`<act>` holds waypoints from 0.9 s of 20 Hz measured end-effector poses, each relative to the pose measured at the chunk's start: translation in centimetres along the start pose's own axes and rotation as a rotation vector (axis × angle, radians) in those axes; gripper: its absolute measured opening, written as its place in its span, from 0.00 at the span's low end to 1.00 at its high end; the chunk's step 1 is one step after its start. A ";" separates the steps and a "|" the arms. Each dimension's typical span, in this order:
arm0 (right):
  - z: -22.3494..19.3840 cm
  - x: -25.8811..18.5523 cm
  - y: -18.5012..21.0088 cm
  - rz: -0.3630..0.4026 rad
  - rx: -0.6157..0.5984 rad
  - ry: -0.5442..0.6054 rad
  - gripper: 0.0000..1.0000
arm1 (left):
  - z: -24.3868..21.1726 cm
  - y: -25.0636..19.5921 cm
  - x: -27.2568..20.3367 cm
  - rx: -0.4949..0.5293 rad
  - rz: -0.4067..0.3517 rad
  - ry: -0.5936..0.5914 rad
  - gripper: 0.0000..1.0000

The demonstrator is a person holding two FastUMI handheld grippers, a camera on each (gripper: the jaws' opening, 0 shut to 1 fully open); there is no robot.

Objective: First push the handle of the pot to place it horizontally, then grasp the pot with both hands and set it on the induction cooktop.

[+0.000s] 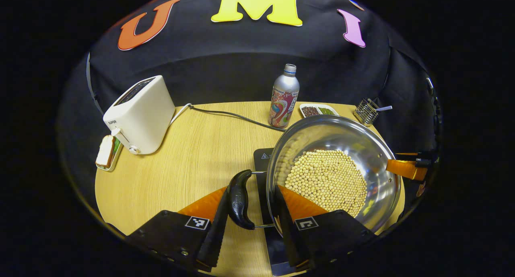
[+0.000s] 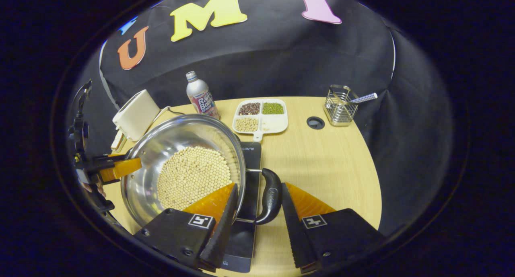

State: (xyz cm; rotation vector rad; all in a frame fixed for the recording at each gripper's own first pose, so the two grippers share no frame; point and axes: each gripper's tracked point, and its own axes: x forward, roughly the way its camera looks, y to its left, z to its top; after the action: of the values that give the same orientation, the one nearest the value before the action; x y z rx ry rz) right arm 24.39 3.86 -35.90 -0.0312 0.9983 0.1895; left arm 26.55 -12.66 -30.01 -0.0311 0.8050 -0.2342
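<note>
**Both handles straddled, pot over the cooktop**

Now we see the pot (image 1: 334, 172), full of beans, above the induction cooktop (image 2: 247, 196), at 5 o'clock on the bench (image 1: 181, 164). Left hand-held gripper (image 1: 251, 224) and right hand-held gripper (image 2: 257, 220) each straddle a handle, jaws spread; an uneven lift could tip it and spill beans.

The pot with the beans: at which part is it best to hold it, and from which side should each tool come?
Grip the pot by its two loop handles, one tool from each opposite side. The handles, one here, the other opposite, stick out level past the rim, and each tool's fingers can straddle one. The bowl's wall looks smooth and round, likely too slippery.
</note>
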 end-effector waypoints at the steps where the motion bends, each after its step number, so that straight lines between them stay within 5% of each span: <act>1: 0.0 0.0 0.0 -0.005 0.003 -0.012 0.67 | -0.1 -0.2 0.0 -0.006 0.000 -0.002 0.63; 2: 0.1 -0.3 0.1 -0.009 0.010 -0.026 0.67 | 0.1 -0.2 -0.4 -0.004 0.001 -0.010 0.53; 4: 0.9 -1.1 -0.1 -0.015 0.022 -0.084 0.67 | 0.4 0.1 -0.6 0.021 0.017 -0.037 0.81; 5: 1.4 -1.4 -0.6 -0.036 0.027 -0.118 0.69 | 0.4 0.1 -0.8 0.018 0.021 -0.043 0.76; 6: 1.6 -2.0 -0.8 -0.046 0.029 -0.147 0.74 | 0.3 -0.3 -1.2 0.011 0.015 -0.051 0.99; 15: 1.5 -7.4 -0.9 -0.024 0.026 -0.303 0.78 | 2.7 -1.0 -8.3 0.004 0.076 -0.273 0.98; 18: 1.1 -10.2 -1.0 -0.032 0.019 -0.372 0.78 | 3.3 -0.2 -12.3 0.011 0.176 -0.399 0.98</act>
State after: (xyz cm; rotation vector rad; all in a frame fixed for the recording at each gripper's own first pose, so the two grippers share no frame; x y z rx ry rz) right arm 20.11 1.53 -26.80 0.0059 0.6287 0.1498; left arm 20.66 -10.31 -18.94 0.0034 0.4057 -0.0613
